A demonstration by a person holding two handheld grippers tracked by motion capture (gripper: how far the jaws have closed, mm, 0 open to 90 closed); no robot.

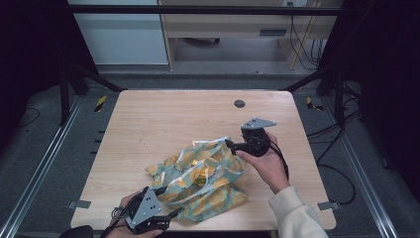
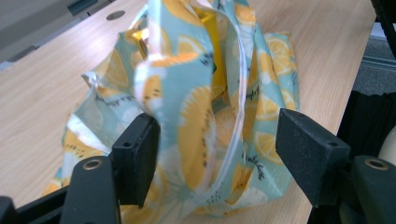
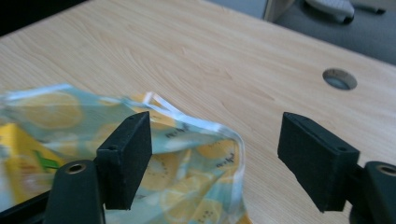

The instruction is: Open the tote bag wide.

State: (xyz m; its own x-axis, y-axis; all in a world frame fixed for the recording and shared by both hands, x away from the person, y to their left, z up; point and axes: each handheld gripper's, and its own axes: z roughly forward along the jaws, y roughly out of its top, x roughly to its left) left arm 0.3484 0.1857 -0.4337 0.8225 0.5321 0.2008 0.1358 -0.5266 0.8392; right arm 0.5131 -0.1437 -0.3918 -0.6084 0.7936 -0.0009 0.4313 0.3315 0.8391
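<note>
both grippers, left (image 1: 171, 214) and right (image 1: 229, 144), jaws apart, beside crumpled lemon-print plastic bag (image 1: 200, 177); lift clear without snagging its rim.

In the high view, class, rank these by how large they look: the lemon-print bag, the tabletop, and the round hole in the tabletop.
1. tabletop
2. lemon-print bag, crumpled near the front edge
3. round hole, far smaller than either, towards the back of the tabletop
</note>
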